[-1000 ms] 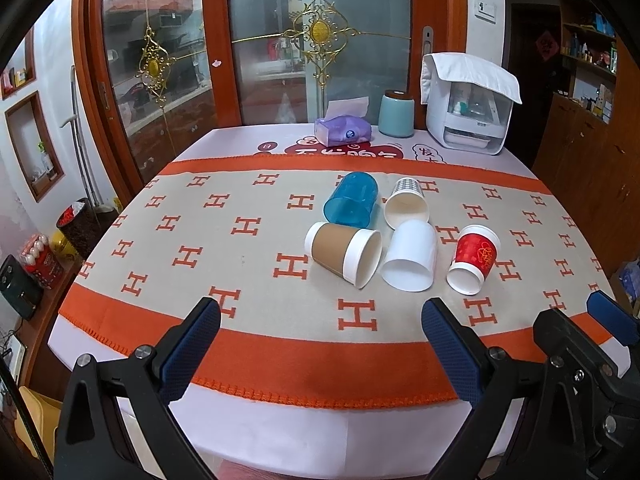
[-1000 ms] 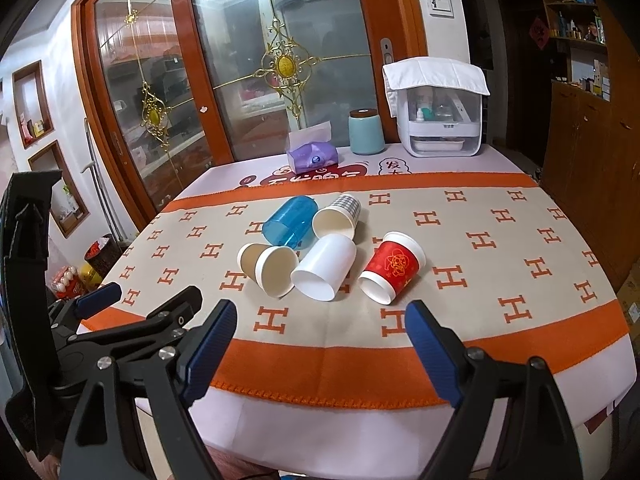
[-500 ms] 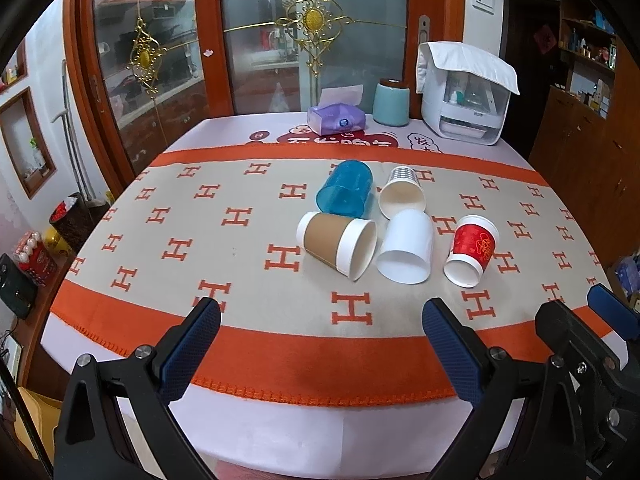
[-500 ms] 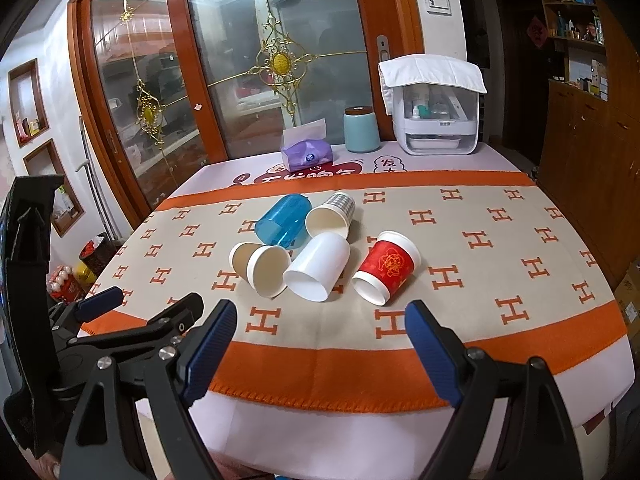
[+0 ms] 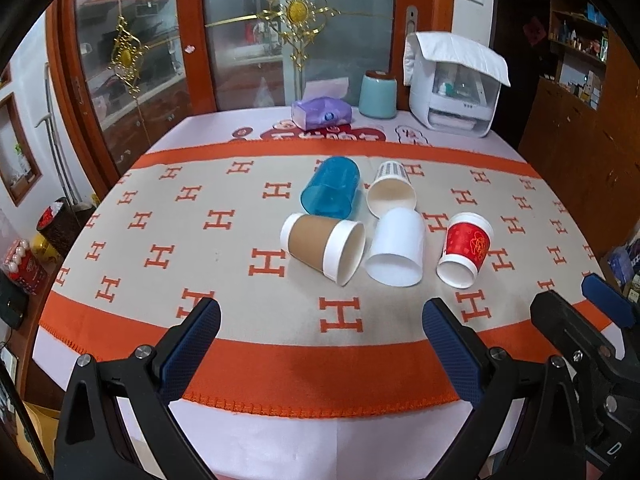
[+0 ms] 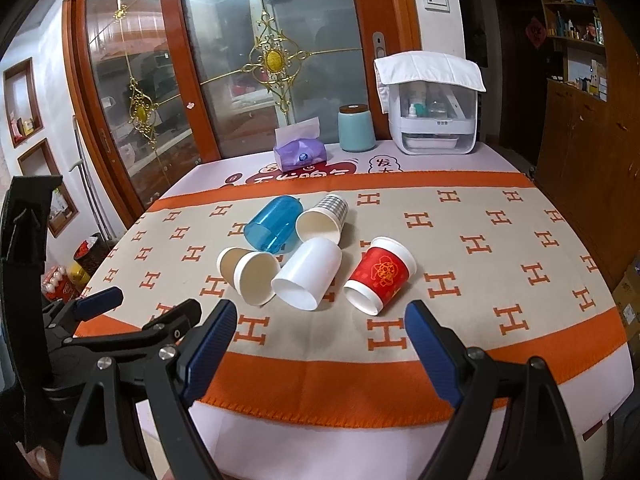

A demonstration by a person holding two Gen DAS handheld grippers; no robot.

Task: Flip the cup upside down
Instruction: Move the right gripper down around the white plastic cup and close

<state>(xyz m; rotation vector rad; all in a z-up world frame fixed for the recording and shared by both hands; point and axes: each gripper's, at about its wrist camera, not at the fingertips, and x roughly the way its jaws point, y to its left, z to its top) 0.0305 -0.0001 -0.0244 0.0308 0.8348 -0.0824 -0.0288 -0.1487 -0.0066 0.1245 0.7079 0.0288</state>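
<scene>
Several cups lie on their sides in a cluster on the table: a brown paper cup [image 5: 322, 249] [image 6: 250, 273], a white cup [image 5: 397, 253] [image 6: 310, 274], a red cup [image 5: 465, 254] [image 6: 380, 275], a blue plastic cup [image 5: 333, 192] [image 6: 273, 224] and a checked paper cup [image 5: 392, 194] [image 6: 323, 220]. My left gripper [image 5: 320, 330] is open and empty, near the front edge, short of the cups. My right gripper [image 6: 320, 328] is open and empty, also short of the cups. Each gripper shows at the edge of the other's view.
The table carries an orange and beige cloth [image 5: 200, 240]. At the far edge stand a purple tissue pack [image 5: 321, 114], a teal canister [image 5: 377, 94] and a white cabinet box [image 5: 456, 88]. Glass doors are behind, a wooden cabinet at right.
Both grippers have moved a little forward toward the cups, which look slightly larger. The cups have not moved. Both jaws stay open.
</scene>
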